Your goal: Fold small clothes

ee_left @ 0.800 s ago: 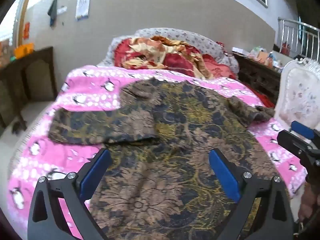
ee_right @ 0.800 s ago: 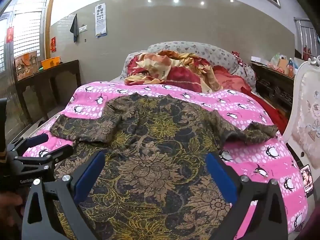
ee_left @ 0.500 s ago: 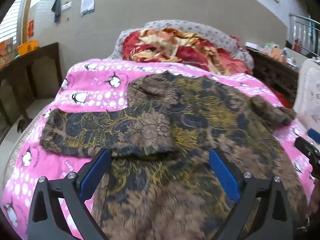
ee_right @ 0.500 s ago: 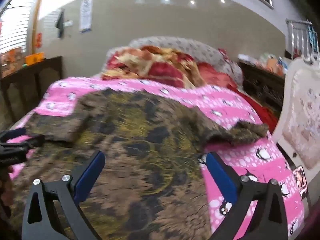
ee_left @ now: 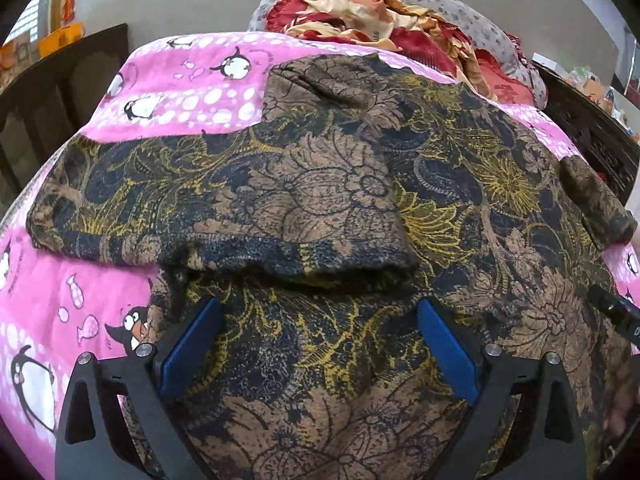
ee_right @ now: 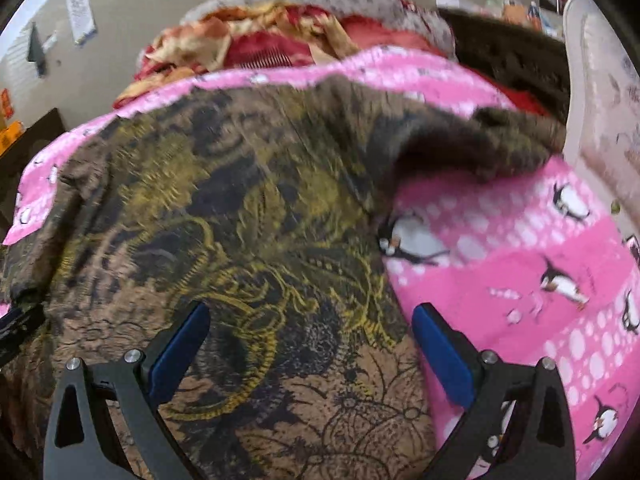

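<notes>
Left tongs (ee_left: 318, 344) spread wide over patterned shirt (ee_left: 440, 184) on pink blanket (ee_left: 180, 80).

no readable text, wall poster (ee_right: 82, 10) too blurred

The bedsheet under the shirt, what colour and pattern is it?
Bright pink bedsheet with black-and-white penguins and white dots, clearest in the left wrist view.

One brown floral shirt (ee_left: 460, 184) on one pink penguin blanket (ee_left: 192, 84); behind it, one red-and-gold quilt (ee_left: 384, 12); two open grippers, left (ee_left: 320, 344) and right (ee_right: 312, 344).
</notes>
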